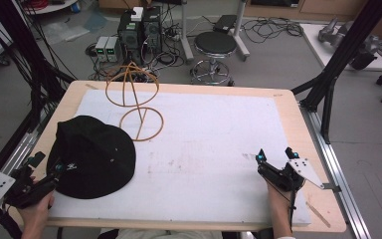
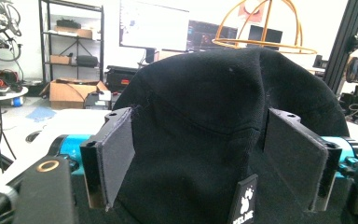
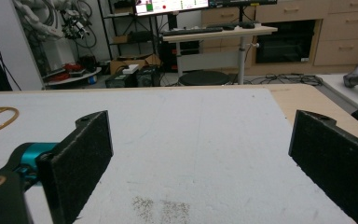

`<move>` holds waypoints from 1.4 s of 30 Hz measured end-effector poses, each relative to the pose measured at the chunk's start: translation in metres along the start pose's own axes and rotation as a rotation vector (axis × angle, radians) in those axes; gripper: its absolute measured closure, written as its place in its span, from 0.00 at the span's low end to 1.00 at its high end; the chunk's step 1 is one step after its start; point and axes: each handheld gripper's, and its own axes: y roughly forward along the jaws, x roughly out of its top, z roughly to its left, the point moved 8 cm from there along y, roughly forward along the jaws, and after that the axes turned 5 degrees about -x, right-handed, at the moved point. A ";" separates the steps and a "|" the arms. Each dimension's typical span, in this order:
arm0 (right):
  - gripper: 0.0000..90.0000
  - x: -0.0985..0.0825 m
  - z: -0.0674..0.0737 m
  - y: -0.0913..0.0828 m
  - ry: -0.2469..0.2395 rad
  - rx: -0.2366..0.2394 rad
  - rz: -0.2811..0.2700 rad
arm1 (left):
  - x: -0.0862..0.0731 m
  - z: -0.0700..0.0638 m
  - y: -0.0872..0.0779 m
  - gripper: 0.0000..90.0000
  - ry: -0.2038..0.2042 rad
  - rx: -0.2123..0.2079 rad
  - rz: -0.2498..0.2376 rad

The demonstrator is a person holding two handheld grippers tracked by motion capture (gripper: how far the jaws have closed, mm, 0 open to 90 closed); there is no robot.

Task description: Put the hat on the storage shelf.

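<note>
A black cap (image 1: 92,154) lies crown-up on the white mat at the left. My left gripper (image 1: 47,163) is at its near-left edge. In the left gripper view the cap (image 2: 214,84) bulges between the two jaws of that gripper (image 2: 203,121), which stand wide apart on either side of the fabric; it is open. A small label (image 2: 244,200) hangs at the cap's near rim. My right gripper (image 1: 276,154) rests low over the mat at the right, open, with nothing between the jaws of it (image 3: 200,126).
A wooden wire hat stand (image 1: 132,94) with a round base ring rises at the back left, just beyond the cap; its dome (image 2: 261,28) shows over the crown. The white mat (image 1: 209,144) covers most of the wooden table (image 1: 298,119). A stool (image 1: 215,45) stands behind.
</note>
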 end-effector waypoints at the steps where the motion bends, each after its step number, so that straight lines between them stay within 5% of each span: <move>1: 0.06 0.000 0.000 0.000 0.000 0.000 0.000 | 0.000 0.000 0.000 0.28 0.000 0.000 0.000; 24: 0.06 -0.004 0.001 0.002 0.007 0.014 0.033 | -0.002 0.001 0.001 0.28 -0.011 -0.002 0.013; 42: 0.06 -0.005 0.004 0.004 -0.013 0.027 0.040 | 0.008 -0.012 0.017 0.28 -0.014 -0.068 0.028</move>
